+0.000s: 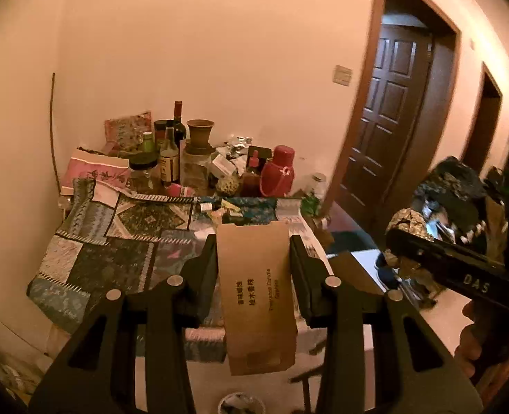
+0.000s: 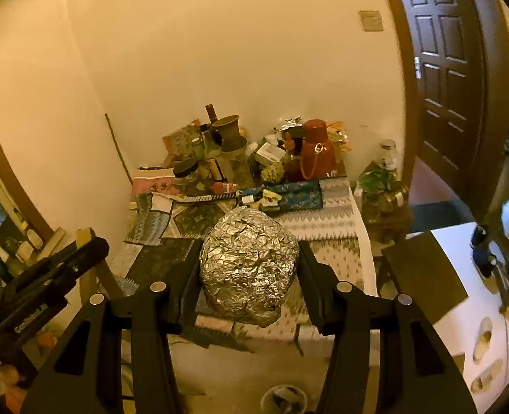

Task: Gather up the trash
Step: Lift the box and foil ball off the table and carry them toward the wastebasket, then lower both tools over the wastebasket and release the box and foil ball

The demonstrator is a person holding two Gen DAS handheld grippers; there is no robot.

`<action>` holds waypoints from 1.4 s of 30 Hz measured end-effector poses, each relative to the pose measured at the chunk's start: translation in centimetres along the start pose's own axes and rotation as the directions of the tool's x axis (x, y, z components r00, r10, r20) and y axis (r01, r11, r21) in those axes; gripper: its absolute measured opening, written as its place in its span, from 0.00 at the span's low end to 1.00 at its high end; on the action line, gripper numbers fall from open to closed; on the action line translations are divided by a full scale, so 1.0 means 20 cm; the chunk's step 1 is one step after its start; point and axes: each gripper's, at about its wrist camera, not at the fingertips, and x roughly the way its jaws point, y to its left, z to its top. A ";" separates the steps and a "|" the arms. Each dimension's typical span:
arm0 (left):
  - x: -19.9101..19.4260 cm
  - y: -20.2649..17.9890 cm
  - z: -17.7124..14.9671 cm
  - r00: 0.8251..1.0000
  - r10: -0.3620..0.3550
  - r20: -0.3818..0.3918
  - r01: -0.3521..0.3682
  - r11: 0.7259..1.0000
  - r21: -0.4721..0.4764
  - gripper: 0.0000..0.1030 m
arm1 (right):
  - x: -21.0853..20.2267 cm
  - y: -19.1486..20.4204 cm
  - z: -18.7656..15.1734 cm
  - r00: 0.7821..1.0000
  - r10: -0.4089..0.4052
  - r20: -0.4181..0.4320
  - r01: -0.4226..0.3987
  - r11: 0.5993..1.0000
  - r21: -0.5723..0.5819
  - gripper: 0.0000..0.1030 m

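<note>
a: what's the left gripper got?

b: a flat brown paper box with dark print on it, clamped between the two black fingers, in the middle of the left wrist frame. it stands up past the fingertips and hangs down below them too.

a: and the right gripper?

b: its jaws are pressed against a big crumpled foil ball, dead centre of the right wrist frame. the ball fills the whole gap between the fingers.

a: can each one see the other?

b: yes. in the left view the right gripper sits at the right edge, with the foil ball at its tip. in the right view the left gripper is a dark shape at the lower left.

a: what's behind them?

b: a table under a patchwork cloth, against a plain wall. bottles, jars, a clay pot and a red flask crowd its far end. a dark wooden door stands at the upper right.

a: anything below?

b: a small round bin at the bottom edge, partly cut off.
</note>
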 end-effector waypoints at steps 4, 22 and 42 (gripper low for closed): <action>-0.25 0.08 -0.14 1.000 -0.028 -0.001 0.028 0.999 0.021 0.38 | -0.15 0.15 -0.18 1.000 -0.024 0.010 0.024 0.999 0.022 0.47; -0.69 0.15 -0.63 0.981 -0.130 -0.143 0.135 0.991 0.023 0.38 | -0.48 0.37 -0.67 0.988 -0.115 -0.100 0.120 0.991 0.053 0.47; 0.14 0.26 -1.27 0.915 -0.004 -0.405 -0.031 0.996 -0.081 0.38 | 0.36 -0.04 -1.22 0.903 -0.062 -0.424 0.076 0.997 0.017 0.47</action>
